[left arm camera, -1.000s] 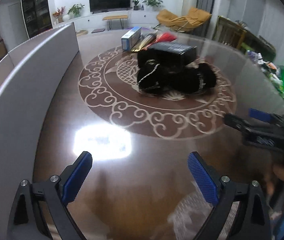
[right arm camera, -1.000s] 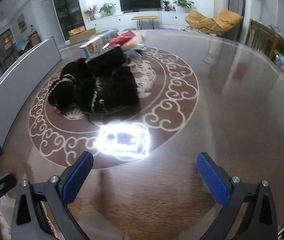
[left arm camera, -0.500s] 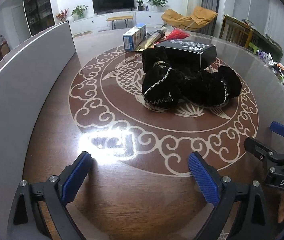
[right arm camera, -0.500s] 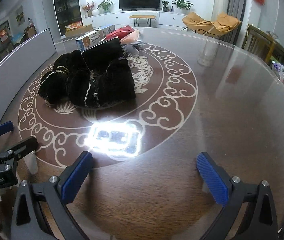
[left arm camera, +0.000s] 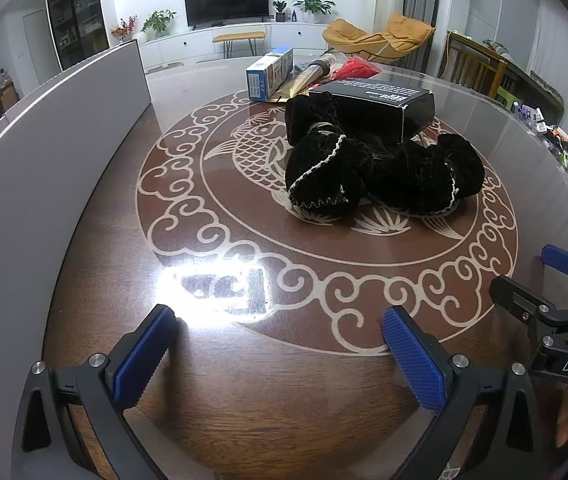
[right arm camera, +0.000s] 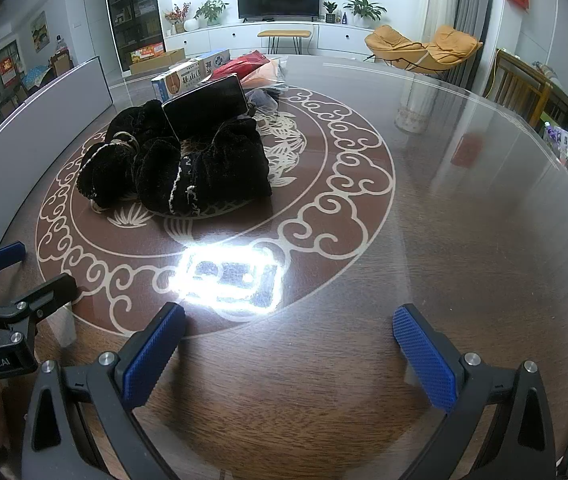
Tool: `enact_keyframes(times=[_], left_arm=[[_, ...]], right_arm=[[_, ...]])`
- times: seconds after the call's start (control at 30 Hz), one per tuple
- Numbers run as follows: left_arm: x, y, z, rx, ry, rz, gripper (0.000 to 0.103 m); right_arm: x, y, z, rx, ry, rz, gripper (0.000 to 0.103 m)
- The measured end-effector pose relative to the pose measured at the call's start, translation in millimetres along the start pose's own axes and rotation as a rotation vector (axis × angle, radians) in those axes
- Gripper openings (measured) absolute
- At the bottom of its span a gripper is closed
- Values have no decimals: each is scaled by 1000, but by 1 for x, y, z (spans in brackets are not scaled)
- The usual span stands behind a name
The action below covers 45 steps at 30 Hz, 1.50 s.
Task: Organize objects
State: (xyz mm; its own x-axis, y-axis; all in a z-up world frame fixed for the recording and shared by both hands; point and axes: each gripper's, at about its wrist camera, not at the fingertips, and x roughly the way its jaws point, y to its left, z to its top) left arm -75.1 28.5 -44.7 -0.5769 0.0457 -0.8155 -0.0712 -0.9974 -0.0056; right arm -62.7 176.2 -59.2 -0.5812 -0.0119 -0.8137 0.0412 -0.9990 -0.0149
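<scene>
Pouches (left arm camera: 380,176) of black velvet lay heaped at the centre of the left wrist view, on the fish motif of the round table (left arm camera: 95,240). A black box (left arm camera: 376,102) rested tilted on top of the heap, touching it. At the left of that frame a grey panel (left arm camera: 43,152) curved along the table edge. Behind the heap, toward the upper middle, lay a blue carton (left arm camera: 267,76), a clear tube (left arm camera: 316,70) and a red packet (left arm camera: 354,69), close together. At the bottom the left gripper (left arm camera: 275,352) hovered above bare wood, its blue pads wide apart and holding nothing. At the right edge the right gripper (left arm camera: 528,276) showed, likewise spread.

In the right wrist view the left gripper (right arm camera: 31,266) sat at the lower left edge. The pouches (right arm camera: 175,168) lay left of centre with the box (right arm camera: 205,106) leaning on them, and the carton (right arm camera: 183,78) and red packet (right arm camera: 243,64) just behind. Lamp glare (right arm camera: 231,276) shone on the glass below the heap. At the bottom the right gripper (right arm camera: 288,346) hung over the table (right arm camera: 464,220) with its pads apart and empty, well short of the pouches.
</scene>
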Motion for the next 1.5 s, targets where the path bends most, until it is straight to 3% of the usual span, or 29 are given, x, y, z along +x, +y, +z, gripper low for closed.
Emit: enact_keyframes(times=[1.5], left_arm=[[-3,-1,0,8,18,-15,103]], right_arm=[[1,0,0,2,1,-1,103]])
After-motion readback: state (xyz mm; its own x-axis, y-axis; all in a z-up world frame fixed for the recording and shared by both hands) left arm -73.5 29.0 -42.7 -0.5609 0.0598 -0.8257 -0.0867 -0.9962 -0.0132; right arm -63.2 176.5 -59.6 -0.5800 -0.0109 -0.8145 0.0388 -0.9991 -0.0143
